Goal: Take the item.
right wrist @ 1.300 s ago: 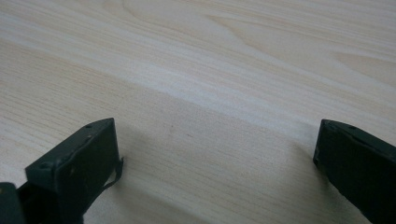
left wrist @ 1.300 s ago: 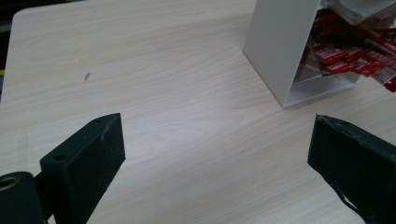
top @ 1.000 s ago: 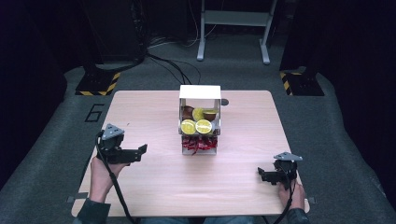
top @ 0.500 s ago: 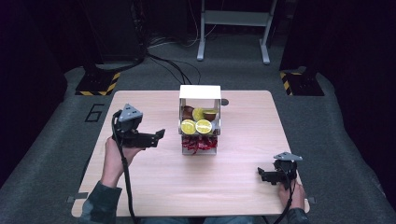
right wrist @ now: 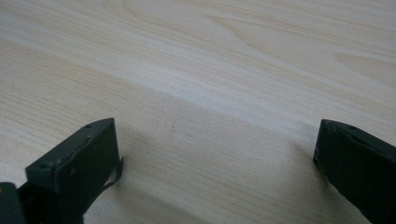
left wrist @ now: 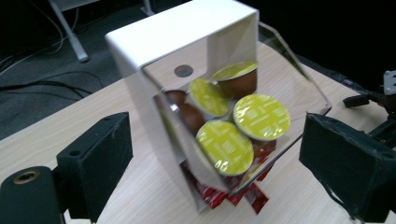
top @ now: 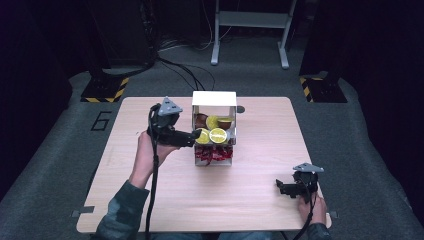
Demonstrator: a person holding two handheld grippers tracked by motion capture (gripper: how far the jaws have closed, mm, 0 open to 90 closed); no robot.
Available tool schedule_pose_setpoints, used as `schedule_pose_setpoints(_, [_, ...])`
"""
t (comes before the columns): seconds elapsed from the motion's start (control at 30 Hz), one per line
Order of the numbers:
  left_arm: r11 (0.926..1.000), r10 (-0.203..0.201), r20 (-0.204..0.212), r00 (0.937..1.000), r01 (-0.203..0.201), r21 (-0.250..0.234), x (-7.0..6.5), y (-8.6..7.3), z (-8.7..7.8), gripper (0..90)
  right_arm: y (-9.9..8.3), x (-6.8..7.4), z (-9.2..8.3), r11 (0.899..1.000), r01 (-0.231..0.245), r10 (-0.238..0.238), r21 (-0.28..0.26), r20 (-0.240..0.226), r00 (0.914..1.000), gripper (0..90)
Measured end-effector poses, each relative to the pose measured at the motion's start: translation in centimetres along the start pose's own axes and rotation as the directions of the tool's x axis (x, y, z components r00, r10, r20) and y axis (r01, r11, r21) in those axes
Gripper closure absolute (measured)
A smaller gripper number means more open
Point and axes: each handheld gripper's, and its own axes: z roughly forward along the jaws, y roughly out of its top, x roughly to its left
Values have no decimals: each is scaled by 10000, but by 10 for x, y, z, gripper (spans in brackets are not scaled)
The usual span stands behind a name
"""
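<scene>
- Left gripper (top: 199, 135) is raised off the table at the left face of the white dispenser (top: 214, 100); its jaws stand spread with nothing between them, though they have just been closing a little.
- In the left gripper view the two black pads (left wrist: 98, 161) frame the coffee capsules (left wrist: 225, 147) behind the clear front panel; no pad touches capsule or panel.
- Capsules: yellow-lidded, brown-bodied, piled in the dispenser's upper bin. Red sachets (top: 214, 154) sit in the lower slot and spill onto the table (top: 260, 200).
- Dispenser stands upright at the middle of the table, toward the far edge.
- Right gripper (top: 281, 187) rests low near the table's front right corner, well apart from the dispenser; its jaws are spread over bare wood.
- Step in hand, as I judge it: the approach, left gripper lining up on a capsule.
- Next move likely calls for reaching in through the dispenser's opening rather than the panel, centring one capsule between the pads, then pinching its rim or body without toppling the stack.
</scene>
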Motion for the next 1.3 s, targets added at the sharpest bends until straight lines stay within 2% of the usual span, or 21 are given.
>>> schedule_pose_setpoints(0.07, [10000, 53, 64, 10000, -54, 52, -2, 3, 4, 107, 0, 0, 0, 10000, 5, -5, 3, -2, 10000, 0])
schedule_pose_setpoints(0.1, [9998, 114, 243, 9996, -118, 159, -7, 7, 12, 122, 0, 0, 0, 10000, 2, -2, 1, 1, 10000, 0])
schedule_pose_setpoints(0.17, [9994, 147, 341, 9993, -158, 315, -11, 10, 22, 136, 0, 0, 0, 10000, 3, -3, -1, 1, 10000, 0])
schedule_pose_setpoints(0.33, [9973, 232, 585, 9980, -272, 685, -18, 14, 39, 144, 0, 0, 0, 10000, 4, -4, -6, 10, 10000, 0])
schedule_pose_setpoints(0.4, [9955, 286, 615, 9977, -340, 884, -21, 15, 48, 147, 0, 0, 0, 10000, 18, -18, 1, -19, 10000, 0])
schedule_pose_setpoints(0.43, [9924, 307, 692, 9971, -386, 1171, -23, 16, 57, 151, 0, 0, 0, 10000, -14, 14, -11, -30, 10000, 0])
schedule_pose_setpoints(0.53, [9906, 235, 692, 9973, -326, 1329, -26, 17, 66, 162, 0, 0, 0, 10000, 1, -1, -7, -26, 10000, 0])
schedule_pose_setpoints(0.57, [9881, 189, 701, 9974, -294, 1510, -28, 17, 74, 180, 0, 0, 0, 10000, -13, 13, 1, -28, 10000, 0])
schedule_pose_setpoints(0.67, [9828, 220, 692, 9974, -343, 1817, -30, 16, 83, 204, 0, 0, 0, 10000, 20, -20, -4, -21, 10000, 0])
schedule_pose_setpoints(0.8, [9795, 180, 724, 9972, -321, 1990, -31, 13, 88, 240, 0, 0, 0, 10000, 6, -6, -4, 10, 10000, 0])
schedule_pose_setpoints(0.83, [9763, 159, 649, 9978, -295, 2143, -30, 11, 92, 253, 0, 0, 0, 10000, 27, -27, 1, -6, 10000, 0])
schedule_pose_setpoints(0.97, [9717, 146, 558, 9983, -273, 2345, -30, 9, 96, 293, 0, 0, 0, 10000, 6, -6, -2, -26, 10000, 0])
schedule_pose_setpoints(1.0, [9695, 200, 563, 9982, -331, 2428, -29, 8, 97, 330, 0, 0, 0, 10000, 6, -6, -4, -33, 10000, 0])
schedule_pose_setpoints(1.07, [9692, 120, 563, 9983, -255, 2450, -30, 7, 98, 334, 0, 0, 0, 10000, -6, 6, 0, -28, 10000, 0])
schedule_pose_setpoints(1.3, [9619, 276, 441, 9986, -386, 2708, -33, 8, 102, 339, 0, 0, 0, 10000, 6, -6, -7, -36, 10000, 0])
